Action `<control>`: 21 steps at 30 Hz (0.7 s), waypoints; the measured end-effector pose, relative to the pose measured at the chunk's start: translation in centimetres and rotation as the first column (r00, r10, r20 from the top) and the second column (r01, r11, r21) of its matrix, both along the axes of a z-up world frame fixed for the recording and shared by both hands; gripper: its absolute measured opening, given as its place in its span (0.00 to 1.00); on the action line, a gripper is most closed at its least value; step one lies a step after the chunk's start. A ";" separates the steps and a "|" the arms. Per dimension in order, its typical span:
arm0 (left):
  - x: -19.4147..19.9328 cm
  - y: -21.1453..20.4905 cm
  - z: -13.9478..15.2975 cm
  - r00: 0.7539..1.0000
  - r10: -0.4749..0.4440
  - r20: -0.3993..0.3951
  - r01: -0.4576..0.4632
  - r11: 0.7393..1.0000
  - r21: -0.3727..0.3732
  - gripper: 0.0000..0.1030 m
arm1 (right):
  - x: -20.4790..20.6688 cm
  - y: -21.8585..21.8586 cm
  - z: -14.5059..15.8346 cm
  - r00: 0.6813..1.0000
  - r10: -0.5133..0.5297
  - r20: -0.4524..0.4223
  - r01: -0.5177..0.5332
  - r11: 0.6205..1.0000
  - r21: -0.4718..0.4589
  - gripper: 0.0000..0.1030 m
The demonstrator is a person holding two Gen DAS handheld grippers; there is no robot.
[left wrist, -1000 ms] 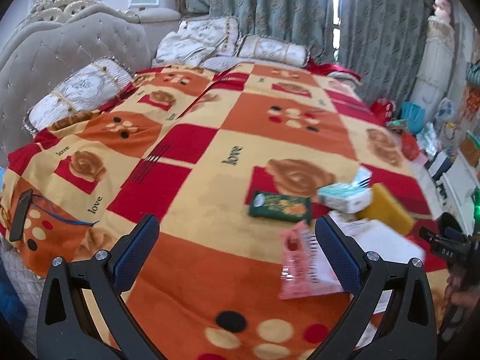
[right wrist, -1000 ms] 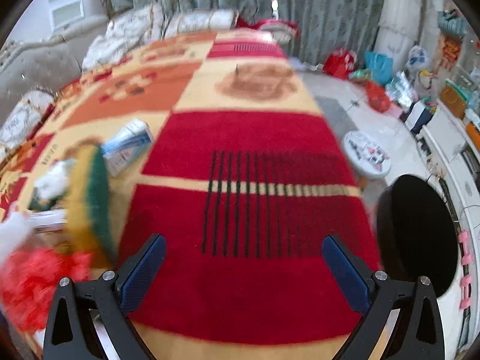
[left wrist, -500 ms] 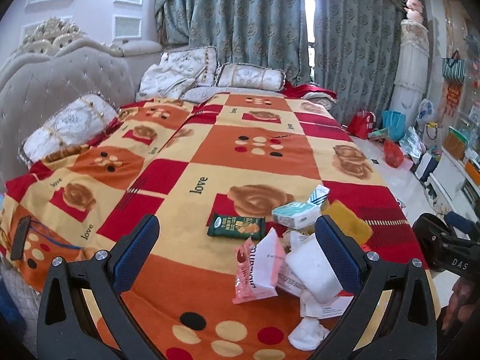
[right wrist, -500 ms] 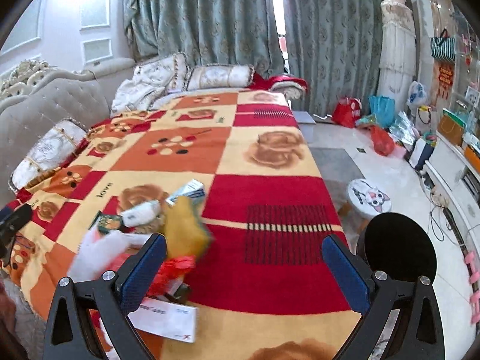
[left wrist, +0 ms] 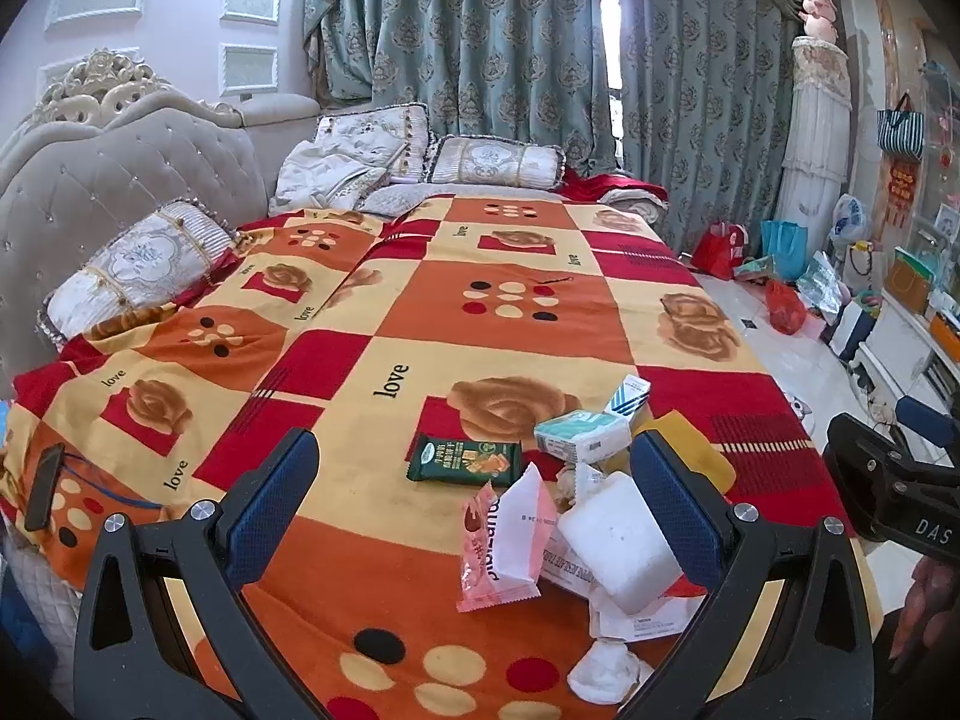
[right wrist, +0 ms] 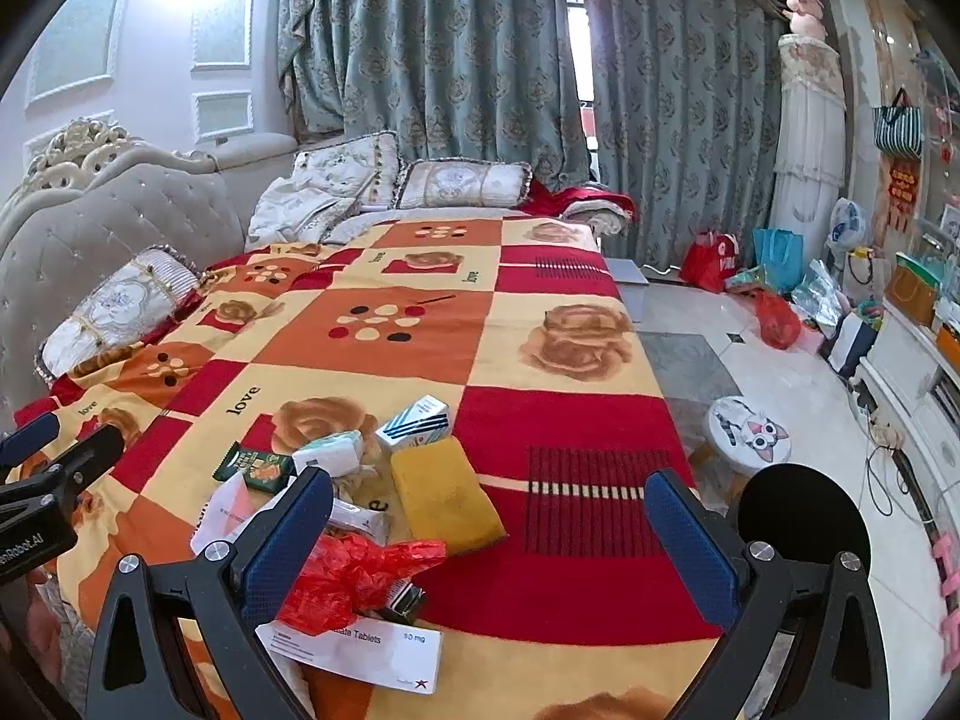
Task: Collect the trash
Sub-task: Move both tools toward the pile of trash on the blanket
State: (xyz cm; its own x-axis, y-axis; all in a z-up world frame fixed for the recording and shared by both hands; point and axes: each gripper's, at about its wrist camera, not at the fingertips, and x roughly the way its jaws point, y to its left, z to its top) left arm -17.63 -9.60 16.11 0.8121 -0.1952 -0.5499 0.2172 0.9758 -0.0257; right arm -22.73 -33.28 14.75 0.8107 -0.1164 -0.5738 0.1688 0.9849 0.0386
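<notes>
Left wrist view: I am holding the left gripper above the near end of the bed, its fingers spread wide and grasping nothing. The trash is lying in a loose heap at lower centre to lower right of the frame. A green snack packet is resting flat at centre, a pink wrapper is standing tilted just below it, and a white foam block is leaning against the right finger's side of the heap. A pale tissue pack and a striped carton are sitting above these, beside a yellow sponge. The right gripper is showing at the right edge.

Right wrist view: I am holding the right gripper over the bed's near right corner, fingers likewise spread and empty. The heap is occupying the lower left: the yellow sponge is lying at centre, a crumpled red plastic bag is spilling just below it, and a white tablet box is lying flat at the bottom. The striped carton is touching the sponge's upper edge. A black round bin is standing on the floor at lower right, beside a cat-face stool.
</notes>
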 end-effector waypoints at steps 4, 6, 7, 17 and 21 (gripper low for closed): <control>0.2 -0.2 0.0 1.000 0.005 0.004 -0.005 1.000 0.003 1.00 | 0.2 0.3 0.0 1.000 0.009 0.003 -0.009 1.000 -0.002 1.00; 0.3 -0.2 0.0 1.000 0.004 0.001 -0.004 1.000 -0.001 1.00 | 0.2 0.3 0.0 1.000 0.014 0.006 -0.014 1.000 0.000 1.00; 0.4 -0.3 -0.1 1.000 0.005 0.001 -0.005 1.000 -0.001 1.00 | 0.3 0.4 0.0 1.000 0.015 0.005 -0.015 1.000 0.001 1.00; 1.3 -0.1 -0.1 1.000 0.016 -0.007 -0.016 1.000 0.001 1.00 | 0.8 0.7 -0.2 0.999 0.031 -0.010 -0.031 1.000 -0.002 1.00; 1.6 0.0 -0.3 1.000 0.020 -0.016 -0.020 1.000 -0.003 1.00 | 1.0 0.8 -0.3 0.999 0.042 -0.017 -0.042 0.999 -0.008 1.00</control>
